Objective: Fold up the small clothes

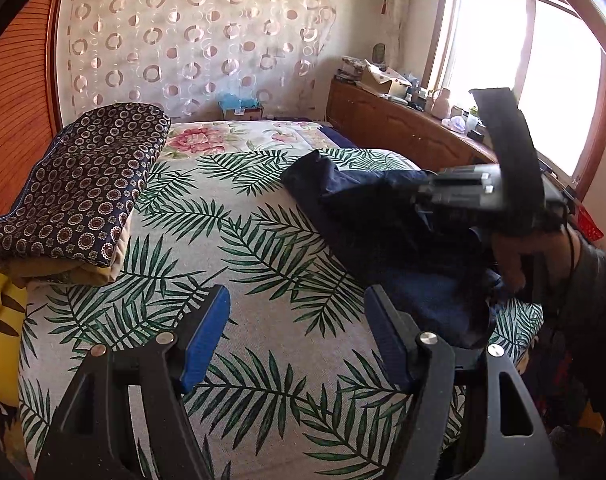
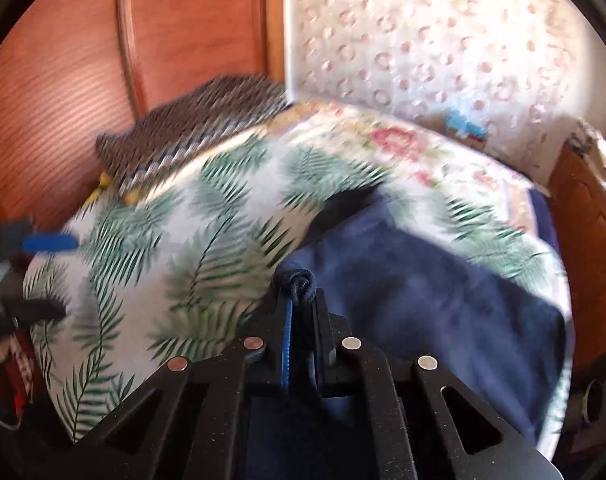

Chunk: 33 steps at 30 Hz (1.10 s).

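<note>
Two grippers over a bed with a palm-leaf bedspread (image 1: pixel 263 248). Left gripper (image 1: pixel 295 340), seen in the left wrist view, has its blue pads spread wide with nothing between them, only bedspread below; the right-hand pad sits just beside the near edge of the cloth. Navy blue garment (image 1: pixel 383 216) lies crumpled on the right half of the bed, one corner pointing toward the middle. Right gripper (image 2: pixel 301 304) is clenched on a bunched fold of that garment: the right wrist view shows a knot of navy fabric squeezed between the closed pads, rest of the cloth trailing right and down over the bed. Same view is motion-blurred. From the left wrist camera the right gripper's body shows as a dark block with a black strap above the garment, the person's hand (image 1: pixel 515 256) gripping its handle. Folded dark quilt with ring pattern (image 1: pixel 83 184) stacked at the left side of the bed, yellow bedding under it. Wooden dresser (image 1: pixel 403 128) with clutter under the window (image 1: pixel 523 72). Sheer circle-print curtain (image 1: pixel 191 40) behind the bed.
</note>
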Each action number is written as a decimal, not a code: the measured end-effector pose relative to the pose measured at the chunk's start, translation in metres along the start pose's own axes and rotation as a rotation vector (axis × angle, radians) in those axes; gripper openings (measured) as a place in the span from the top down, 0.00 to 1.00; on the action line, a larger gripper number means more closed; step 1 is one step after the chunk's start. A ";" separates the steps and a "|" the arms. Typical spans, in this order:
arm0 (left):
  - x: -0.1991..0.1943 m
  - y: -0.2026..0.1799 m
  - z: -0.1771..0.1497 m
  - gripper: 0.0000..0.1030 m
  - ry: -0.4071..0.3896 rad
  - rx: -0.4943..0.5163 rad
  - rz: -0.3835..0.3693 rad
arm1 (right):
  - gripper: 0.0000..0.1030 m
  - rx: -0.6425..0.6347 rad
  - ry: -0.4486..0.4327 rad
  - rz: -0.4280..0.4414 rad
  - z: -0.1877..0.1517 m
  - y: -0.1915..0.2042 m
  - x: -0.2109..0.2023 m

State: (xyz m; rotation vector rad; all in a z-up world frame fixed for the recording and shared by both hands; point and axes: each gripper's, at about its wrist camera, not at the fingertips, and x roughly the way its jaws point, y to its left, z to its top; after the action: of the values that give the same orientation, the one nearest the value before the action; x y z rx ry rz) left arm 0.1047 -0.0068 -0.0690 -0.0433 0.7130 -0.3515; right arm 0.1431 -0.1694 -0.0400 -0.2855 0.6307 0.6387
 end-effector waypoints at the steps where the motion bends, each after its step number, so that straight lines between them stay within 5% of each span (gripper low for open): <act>1: 0.001 -0.001 0.000 0.32 0.001 0.001 -0.001 | 0.92 0.018 -0.017 -0.014 0.004 -0.009 -0.006; 8: 0.002 -0.002 0.000 0.32 0.001 -0.003 -0.010 | 0.93 0.131 -0.071 -0.183 0.026 -0.086 -0.035; 16: 0.008 -0.007 -0.002 0.32 0.015 0.004 -0.018 | 0.93 0.312 0.012 -0.311 0.032 -0.168 -0.015; 20: 0.010 -0.009 -0.003 0.32 0.022 0.009 -0.021 | 0.92 0.350 0.077 -0.337 0.031 -0.173 0.006; 23: 0.011 -0.013 -0.004 0.32 0.021 0.011 -0.029 | 0.74 0.316 0.099 -0.405 0.029 -0.168 0.011; 25: 0.014 -0.016 -0.004 0.32 0.026 0.012 -0.033 | 0.74 0.300 0.089 -0.418 0.025 -0.164 0.005; 33: 0.023 -0.035 -0.004 0.32 0.023 0.021 -0.065 | 0.73 0.261 0.026 -0.329 -0.020 -0.128 -0.048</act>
State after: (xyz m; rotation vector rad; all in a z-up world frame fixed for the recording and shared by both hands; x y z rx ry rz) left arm 0.1080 -0.0473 -0.0813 -0.0431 0.7318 -0.4219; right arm 0.1845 -0.2990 -0.0180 -0.1484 0.6667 0.2337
